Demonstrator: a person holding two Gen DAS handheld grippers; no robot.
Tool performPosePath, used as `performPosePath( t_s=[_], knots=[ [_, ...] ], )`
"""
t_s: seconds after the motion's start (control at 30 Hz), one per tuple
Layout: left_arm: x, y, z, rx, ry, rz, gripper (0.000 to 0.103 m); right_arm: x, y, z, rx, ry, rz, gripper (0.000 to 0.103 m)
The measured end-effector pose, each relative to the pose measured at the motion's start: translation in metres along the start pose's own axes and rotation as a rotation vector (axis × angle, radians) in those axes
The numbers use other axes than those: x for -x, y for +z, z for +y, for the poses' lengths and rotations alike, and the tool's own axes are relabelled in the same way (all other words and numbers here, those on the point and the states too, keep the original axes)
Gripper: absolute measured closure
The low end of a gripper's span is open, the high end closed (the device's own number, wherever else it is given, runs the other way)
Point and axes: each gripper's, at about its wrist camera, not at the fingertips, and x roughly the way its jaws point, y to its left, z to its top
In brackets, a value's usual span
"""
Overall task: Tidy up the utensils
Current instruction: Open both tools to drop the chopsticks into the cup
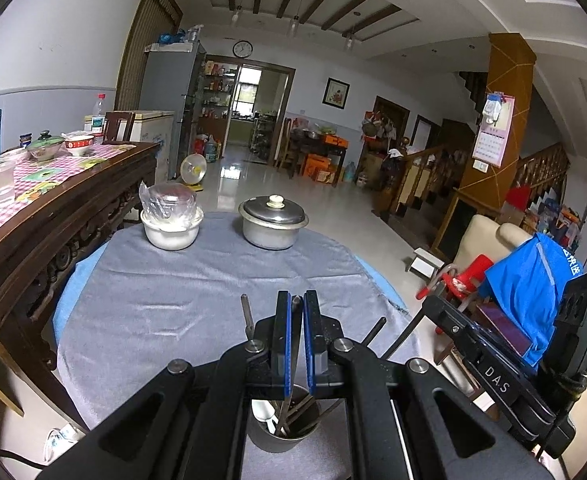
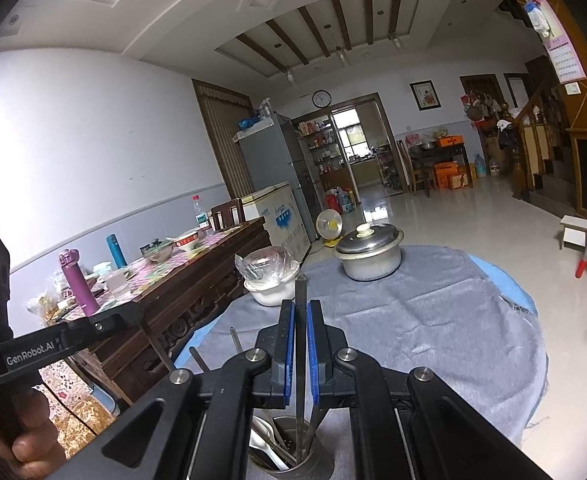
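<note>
Left wrist view shows the left gripper (image 1: 296, 300) with its blue-lined jaws closed on a thin dark utensil handle (image 1: 295, 312), which runs down between them into a dark round metal holder cup (image 1: 281, 436) standing on the table just under the gripper. In the cup I can see a white plastic spoon (image 1: 263, 410) and several thin dark sticks, but I cannot tell what kind of utensils they are. At the right edge of this view the black body of the other gripper reaches in.

In the right wrist view the right gripper (image 2: 301, 308) is closed too, and it pinches a long thin dark rod-like utensil (image 2: 301, 292) that stands almost upright; its top rises above the fingertips and its lower end goes into the same cup (image 2: 293, 452). A person's hand (image 2: 21, 432) holds the left gripper's handle at the lower left corner.

The round table (image 1: 165, 312) is covered with a grey cloth over a blue one. On its far side stand a white bowl with a clear plastic-wrapped cover (image 1: 171, 216) and, beside it to the right, a lidded aluminium pot with a pale knob (image 1: 273, 220); the two are apart. A long dark wooden table with a pink chequered cloth (image 1: 73, 168) stands to the left, with bowls and bottles on it.
</note>
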Motion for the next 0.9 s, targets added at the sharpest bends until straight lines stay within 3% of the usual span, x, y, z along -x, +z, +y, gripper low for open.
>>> performPosePath(
  t_s=[0.9],
  knots=[
    [-0.004, -0.012, 0.016, 0.018, 0.063, 0.043, 0.097, -0.018, -0.008, 0.008, 0.011, -0.012, 0.055, 0.096]
  ],
)
